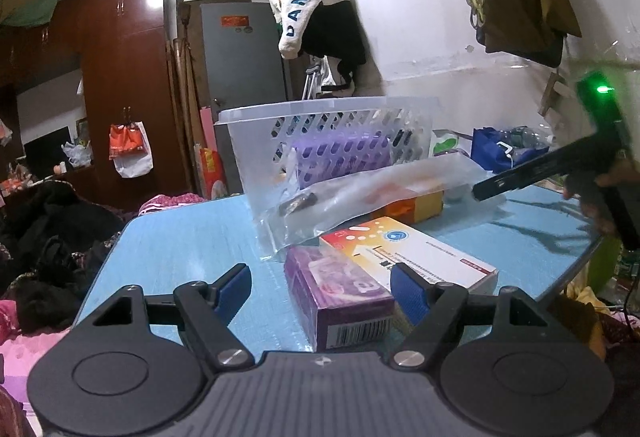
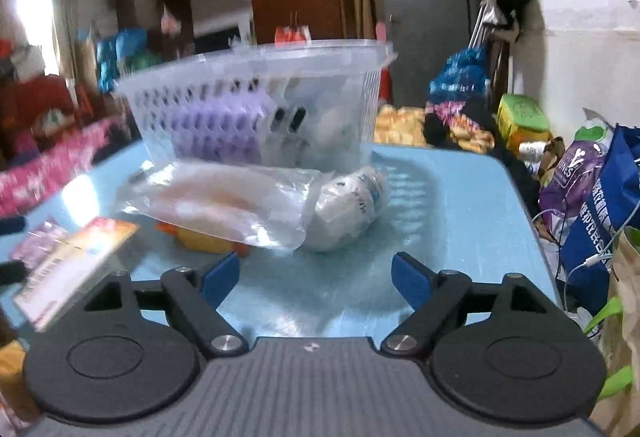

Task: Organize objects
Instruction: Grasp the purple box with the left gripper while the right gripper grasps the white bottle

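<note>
Two claws work over a blue bench (image 1: 180, 237). The left claw (image 1: 322, 287) is spread wide, its fingers straddling a purple box (image 1: 340, 297) that lies beside a white and orange box (image 1: 416, 253). The right claw (image 2: 316, 277) is also spread, holding nothing, low above bare bench. Ahead of it lie a clear plastic bag (image 2: 224, 205) and a white bottle (image 2: 352, 209), touching. Behind them stands a clear plastic basket (image 2: 256, 97) holding a purple item.
</note>
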`<state>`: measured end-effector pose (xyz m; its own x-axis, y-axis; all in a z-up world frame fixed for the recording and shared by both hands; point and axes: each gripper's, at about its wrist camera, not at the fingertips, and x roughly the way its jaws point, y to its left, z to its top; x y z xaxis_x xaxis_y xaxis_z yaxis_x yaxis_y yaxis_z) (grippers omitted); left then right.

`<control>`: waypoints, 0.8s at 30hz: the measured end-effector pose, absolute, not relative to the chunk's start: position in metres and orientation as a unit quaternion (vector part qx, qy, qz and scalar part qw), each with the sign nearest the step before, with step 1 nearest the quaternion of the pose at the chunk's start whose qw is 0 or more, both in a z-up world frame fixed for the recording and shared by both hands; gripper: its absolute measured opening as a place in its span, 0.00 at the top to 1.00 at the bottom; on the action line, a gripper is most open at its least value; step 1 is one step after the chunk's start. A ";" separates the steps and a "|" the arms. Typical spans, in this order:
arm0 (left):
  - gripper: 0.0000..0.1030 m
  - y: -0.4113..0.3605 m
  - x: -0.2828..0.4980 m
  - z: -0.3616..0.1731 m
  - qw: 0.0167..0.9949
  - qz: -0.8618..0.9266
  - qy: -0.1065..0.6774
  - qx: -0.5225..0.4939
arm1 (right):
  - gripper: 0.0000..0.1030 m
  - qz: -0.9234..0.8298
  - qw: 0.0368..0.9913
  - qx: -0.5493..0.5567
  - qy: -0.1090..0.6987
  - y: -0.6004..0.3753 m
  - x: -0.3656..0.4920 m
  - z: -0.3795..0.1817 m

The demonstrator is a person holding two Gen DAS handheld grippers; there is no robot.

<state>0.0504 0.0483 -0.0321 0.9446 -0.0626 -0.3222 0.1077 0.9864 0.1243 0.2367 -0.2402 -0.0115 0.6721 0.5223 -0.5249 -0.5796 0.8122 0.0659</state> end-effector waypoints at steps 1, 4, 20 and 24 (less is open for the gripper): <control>0.22 0.049 0.049 -0.032 0.983 -0.042 0.162 0.072 | 0.19 0.298 0.912 -0.058 0.274 -0.237 0.242 -0.013; 0.20 0.050 0.047 -0.032 0.983 -0.043 0.164 0.076 | 0.19 0.295 0.910 -0.059 0.284 -0.226 0.256 -0.013; 0.20 0.045 0.046 -0.031 0.982 -0.040 0.164 0.083 | 0.40 0.273 0.914 -0.005 0.301 -0.231 0.281 -0.012; 0.20 0.052 0.050 -0.030 0.982 -0.039 0.177 0.052 | 0.41 0.275 0.913 0.000 0.302 -0.233 0.278 -0.011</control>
